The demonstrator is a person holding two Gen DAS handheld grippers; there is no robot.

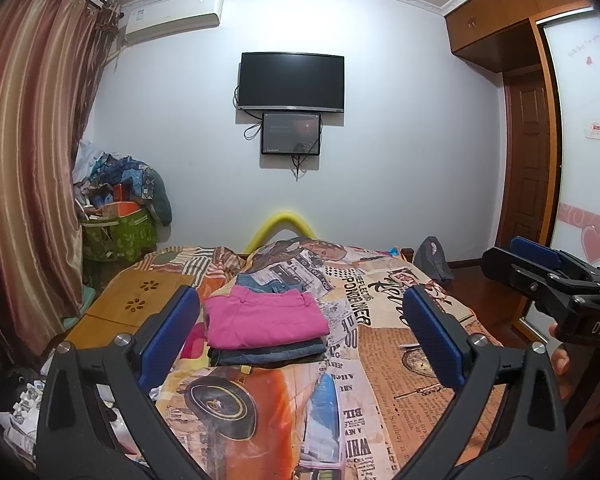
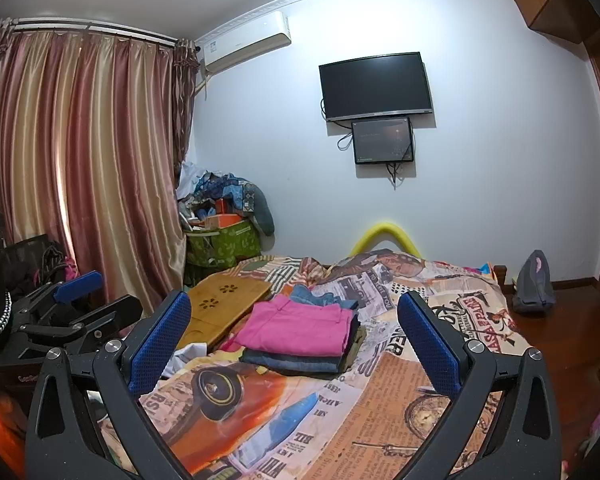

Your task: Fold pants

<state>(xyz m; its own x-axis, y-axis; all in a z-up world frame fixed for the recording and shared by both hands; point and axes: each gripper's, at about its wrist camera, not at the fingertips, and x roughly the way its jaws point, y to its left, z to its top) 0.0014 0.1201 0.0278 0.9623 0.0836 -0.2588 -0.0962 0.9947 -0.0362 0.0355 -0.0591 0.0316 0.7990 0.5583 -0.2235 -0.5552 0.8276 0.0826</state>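
Pants (image 1: 264, 318), pink ones, sit folded on top of a stack of folded clothes (image 2: 300, 358) on the bed (image 1: 400, 380). Left gripper (image 1: 300, 328) and right gripper (image 2: 296, 334) hover above, fingers spread wide, holding nothing. This pair looks done.

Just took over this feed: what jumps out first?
The folded bright pink pants top a stack of folded denim mid-bed on the newspaper-print bedspread. Both the left gripper and the right gripper hang open, empty. A black wall-mounted television faces them.
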